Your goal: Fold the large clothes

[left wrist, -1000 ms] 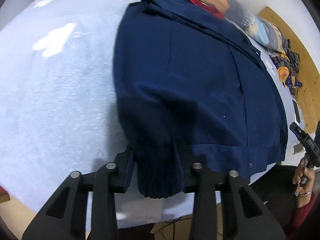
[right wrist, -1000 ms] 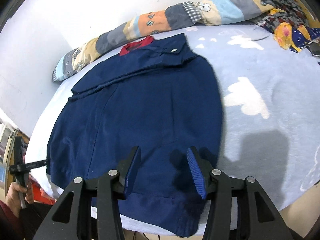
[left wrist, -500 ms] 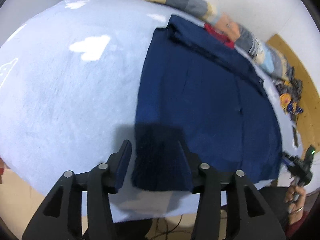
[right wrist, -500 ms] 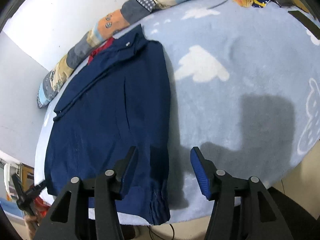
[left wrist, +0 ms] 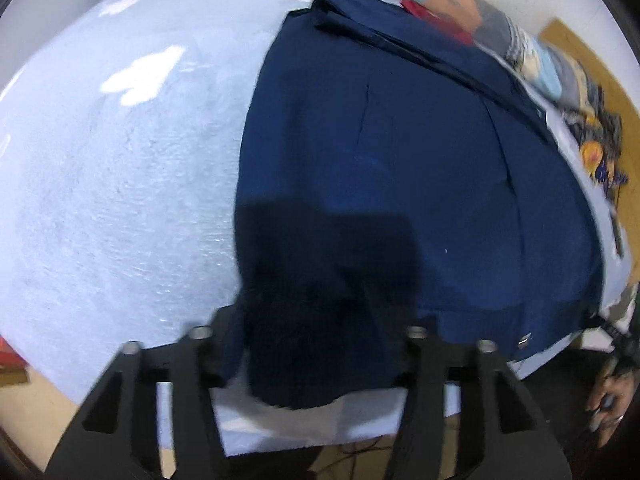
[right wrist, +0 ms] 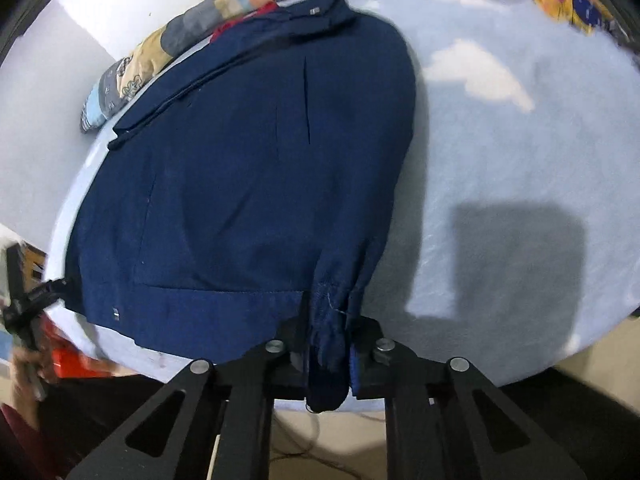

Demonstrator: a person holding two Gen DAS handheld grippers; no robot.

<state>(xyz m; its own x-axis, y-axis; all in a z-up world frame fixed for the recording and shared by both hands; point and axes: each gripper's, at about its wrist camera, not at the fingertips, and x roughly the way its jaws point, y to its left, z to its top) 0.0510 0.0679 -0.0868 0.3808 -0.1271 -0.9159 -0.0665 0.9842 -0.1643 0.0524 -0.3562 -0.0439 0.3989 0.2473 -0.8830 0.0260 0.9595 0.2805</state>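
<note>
Right wrist view, right hand-held gripper (right wrist: 329, 354) closing, pinching navy jacket (right wrist: 248, 184) hem corner, left hand-held gripper (left wrist: 320, 344) closing around opposite hem corner, jacket flat on bed (right wrist: 520, 160).

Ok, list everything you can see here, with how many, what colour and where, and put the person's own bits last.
jacket: one, navy blue, spread flat on the blanket, collar at the far end, hem at the near edge.
blanket: one, pale blue with white cloud shapes, covering the whole surface.
patchwork roll: one, orange, grey, beige and light blue, along the far edge beside the collar.
red cloth: one, red, showing just past the collar.
patterned fabric: one heap, dark with yellow, far right corner.
left tool: one, black, jaws closing, the jacket's near left hem corner between them.
right tool: one, black with blue pads, jaws closing, bunching the near right hem corner.
hand: one, at the left camera's lower right edge.
</note>
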